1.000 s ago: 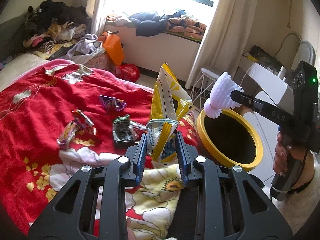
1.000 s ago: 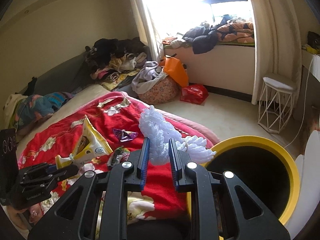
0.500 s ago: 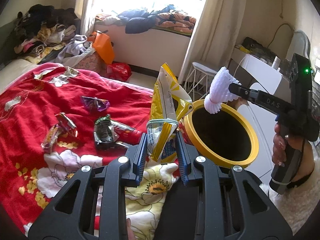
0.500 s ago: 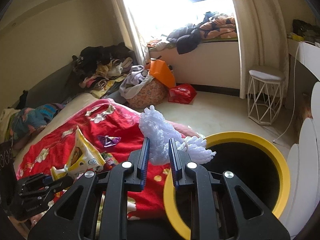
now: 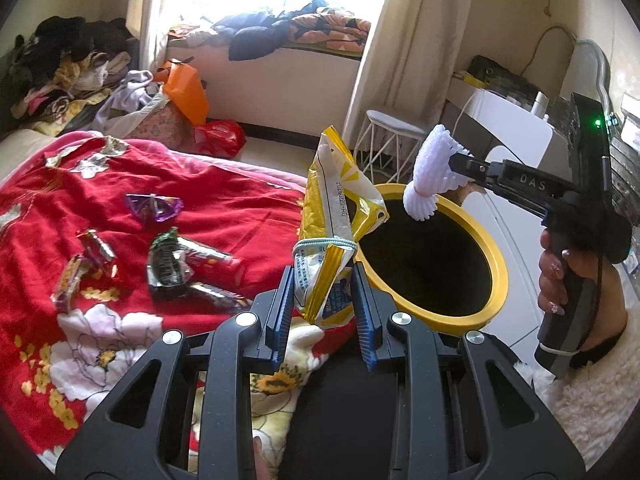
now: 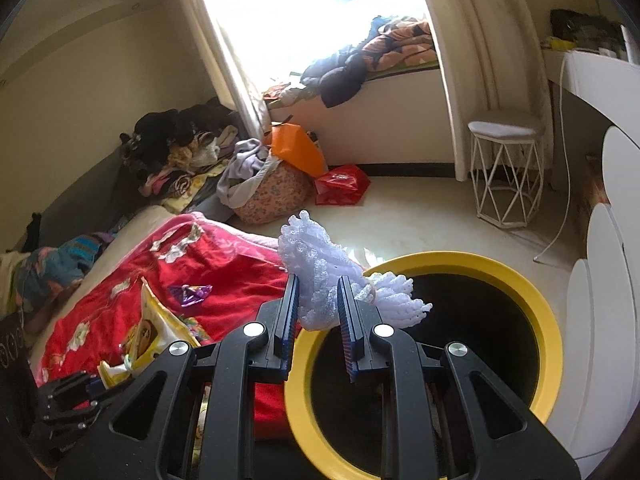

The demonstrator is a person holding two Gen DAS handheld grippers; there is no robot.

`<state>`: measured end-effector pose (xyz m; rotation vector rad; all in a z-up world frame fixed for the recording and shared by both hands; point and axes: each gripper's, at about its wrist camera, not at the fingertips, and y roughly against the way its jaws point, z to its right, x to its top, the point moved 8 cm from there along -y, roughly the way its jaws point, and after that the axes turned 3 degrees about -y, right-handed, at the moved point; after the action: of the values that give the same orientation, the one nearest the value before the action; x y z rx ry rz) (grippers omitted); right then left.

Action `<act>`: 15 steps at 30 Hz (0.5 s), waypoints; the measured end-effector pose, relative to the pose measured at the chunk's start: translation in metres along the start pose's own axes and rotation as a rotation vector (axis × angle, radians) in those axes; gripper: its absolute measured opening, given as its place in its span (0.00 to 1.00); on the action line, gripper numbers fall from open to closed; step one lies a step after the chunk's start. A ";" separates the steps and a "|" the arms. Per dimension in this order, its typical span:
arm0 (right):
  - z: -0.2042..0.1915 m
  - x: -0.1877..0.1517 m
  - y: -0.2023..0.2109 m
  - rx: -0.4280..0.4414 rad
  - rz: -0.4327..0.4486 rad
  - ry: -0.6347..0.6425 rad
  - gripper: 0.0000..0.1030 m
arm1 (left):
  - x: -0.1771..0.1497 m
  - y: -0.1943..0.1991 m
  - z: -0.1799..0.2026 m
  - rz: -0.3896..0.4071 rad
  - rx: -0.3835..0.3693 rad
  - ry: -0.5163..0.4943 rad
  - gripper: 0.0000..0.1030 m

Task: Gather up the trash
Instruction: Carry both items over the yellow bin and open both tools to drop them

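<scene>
My left gripper [image 5: 322, 292] is shut on a yellow snack bag [image 5: 334, 216] tied with a rubber band, held upright over the bed edge beside the yellow-rimmed bin [image 5: 486, 256]. My right gripper [image 6: 318, 308] is shut on a white foam net [image 6: 320, 264] and holds it over the bin's near rim [image 6: 472, 258]. In the left wrist view the foam net [image 5: 430, 176] hangs above the bin's far rim. Several wrappers lie on the red blanket [image 5: 224, 200]: a purple one [image 5: 154, 206], a dark green one [image 5: 168, 260] and a striped one [image 5: 90, 256].
A white wire stool [image 6: 504, 168] stands behind the bin, a white cabinet [image 5: 516, 136] to its right. A red bag [image 6: 340, 184] and an orange bag [image 6: 294, 148] lie on the floor by piled clothes [image 6: 180, 148]. A fluffy rug [image 5: 592, 380] lies at right.
Both grippers have moved toward the bin with their loads. The foam net now hangs over the bin opening and the snack bag is closer to the rim.
</scene>
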<state>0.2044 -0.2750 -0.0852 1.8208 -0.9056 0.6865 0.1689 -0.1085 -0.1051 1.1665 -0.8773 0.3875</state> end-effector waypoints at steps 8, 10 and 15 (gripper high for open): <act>0.023 0.001 -0.002 -0.017 -0.003 -0.062 0.18 | -0.001 -0.019 0.023 -0.028 -0.024 -0.038 0.22; 0.027 0.001 -0.003 -0.024 -0.003 -0.070 0.18 | -0.002 -0.024 0.028 -0.036 -0.029 -0.046 0.22; 0.039 -0.001 -0.004 -0.040 -0.005 -0.099 0.18 | -0.004 -0.034 0.040 -0.054 -0.042 -0.069 0.22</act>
<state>0.2099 -0.3095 -0.1033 1.8333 -0.9723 0.5754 0.1737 -0.1575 -0.1248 1.1676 -0.9079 0.2851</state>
